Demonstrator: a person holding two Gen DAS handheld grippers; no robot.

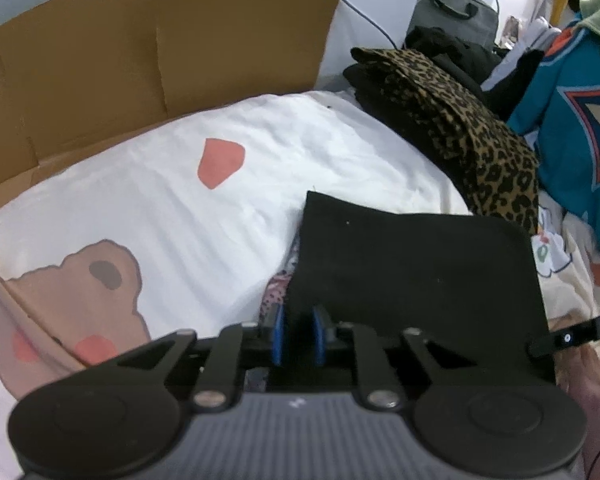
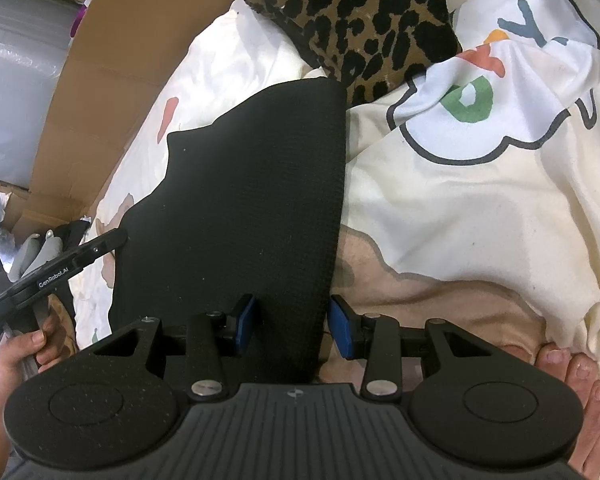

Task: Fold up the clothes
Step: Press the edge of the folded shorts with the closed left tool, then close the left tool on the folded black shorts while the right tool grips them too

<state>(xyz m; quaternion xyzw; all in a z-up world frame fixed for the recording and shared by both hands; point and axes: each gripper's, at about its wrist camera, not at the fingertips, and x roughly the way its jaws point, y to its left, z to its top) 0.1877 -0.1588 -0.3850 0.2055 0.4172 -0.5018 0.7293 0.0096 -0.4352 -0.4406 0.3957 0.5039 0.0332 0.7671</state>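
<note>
A black folded garment (image 1: 412, 264) lies flat on the printed bedsheet (image 1: 180, 200). My left gripper (image 1: 299, 332) sits at its near left corner, jaws narrow, blue pads pinching the black fabric that fills the gap. A bit of patterned cloth (image 1: 274, 296) peeks out under that corner. In the right wrist view the same black garment (image 2: 252, 184) runs away from my right gripper (image 2: 294, 330). Its jaws stand apart over the garment's near edge, and the pads do not visibly press. One finger of the left gripper (image 2: 100, 246) reaches the garment's left edge.
A leopard-print garment (image 1: 480, 136) lies folded on a dark pile behind the black one. Cardboard (image 1: 140, 60) stands along the bed's far side. A teal patterned garment (image 1: 572, 120) is heaped at right. A hand (image 2: 20, 352) and toes (image 2: 580, 376) show near the grippers.
</note>
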